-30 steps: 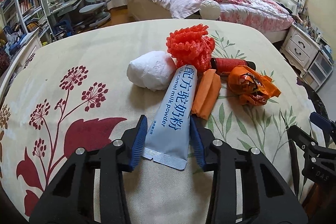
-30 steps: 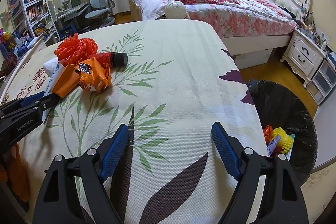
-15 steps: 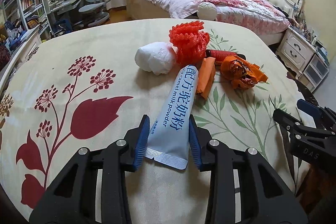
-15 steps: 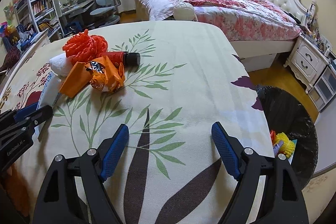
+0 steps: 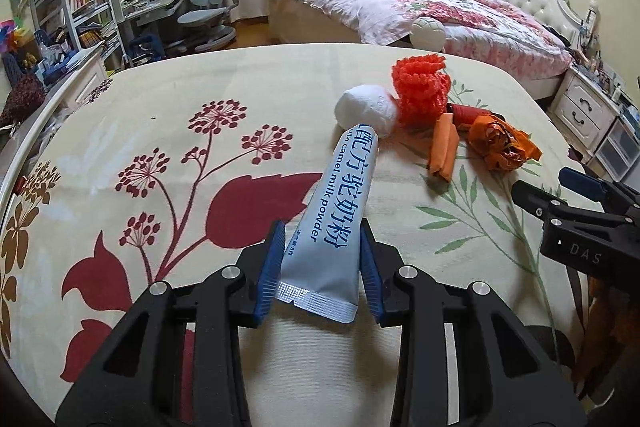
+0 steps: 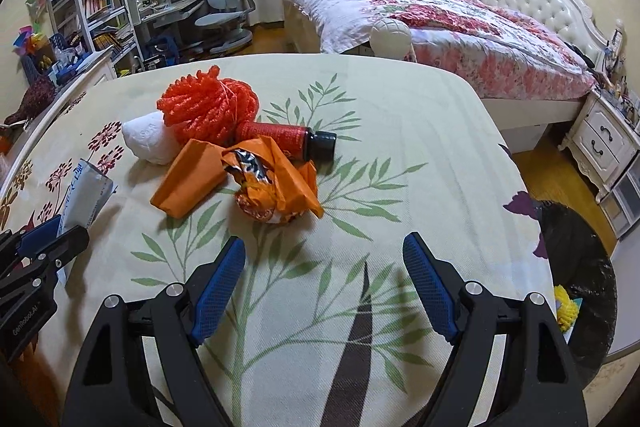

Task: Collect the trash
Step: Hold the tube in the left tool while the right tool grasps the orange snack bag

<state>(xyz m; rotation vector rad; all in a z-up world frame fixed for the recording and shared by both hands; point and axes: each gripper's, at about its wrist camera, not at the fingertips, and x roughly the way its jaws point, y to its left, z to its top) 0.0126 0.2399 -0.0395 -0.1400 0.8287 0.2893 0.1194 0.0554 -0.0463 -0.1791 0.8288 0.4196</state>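
The left gripper (image 5: 322, 267) clenched a pale blue sachet (image 5: 336, 219) above the surface (image 5: 160, 99), while the right gripper (image 6: 324, 287) hung released near an orange wrapper (image 6: 276, 187).

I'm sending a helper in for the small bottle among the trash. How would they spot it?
Look at the table with the leaf-patterned cloth, at the orange-and-red trash pile near its middle. The bottle lies on its side behind the crumpled orange wrapper, beside the red mesh bundle. It alone has a black cap.
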